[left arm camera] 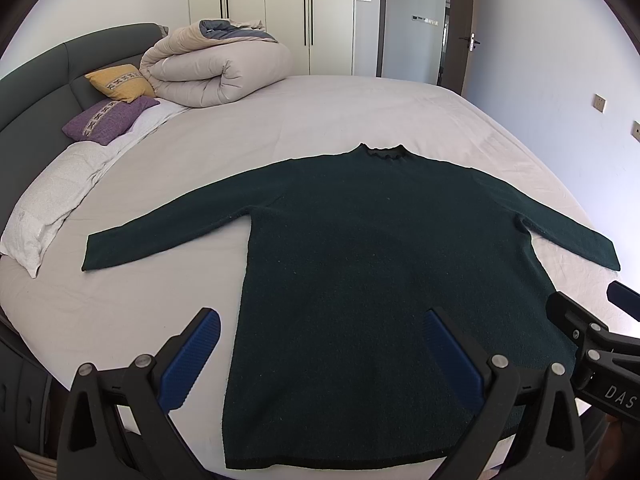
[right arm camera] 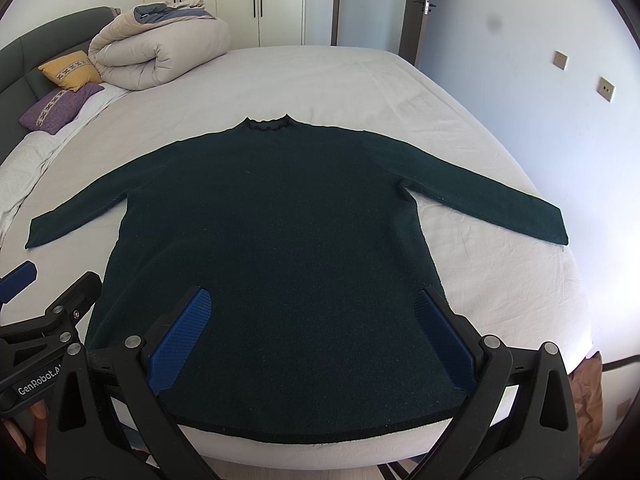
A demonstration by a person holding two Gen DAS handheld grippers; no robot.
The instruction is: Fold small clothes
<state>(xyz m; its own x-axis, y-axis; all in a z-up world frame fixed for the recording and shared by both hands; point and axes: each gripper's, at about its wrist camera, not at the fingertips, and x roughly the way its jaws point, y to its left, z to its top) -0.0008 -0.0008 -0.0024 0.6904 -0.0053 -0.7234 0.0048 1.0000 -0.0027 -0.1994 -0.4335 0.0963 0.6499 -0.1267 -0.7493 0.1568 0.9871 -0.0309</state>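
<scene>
On the bed (left arm camera: 400, 104), centre: one dark green sweater (left arm camera: 360, 272), laid flat, both sleeves spread outward, ruffled collar at the far end, hem at the near edge. Left gripper (left arm camera: 324, 356): jaws stood wide apart, holding nothing, poised above the sweater's lower left part. Right gripper (right arm camera: 316, 336): jaws likewise wide apart and empty, above the lower body. At the headboard end: folded beige duvet (left arm camera: 216, 72), yellow cushion (left arm camera: 120, 82), purple cushion (left arm camera: 104, 120).
</scene>
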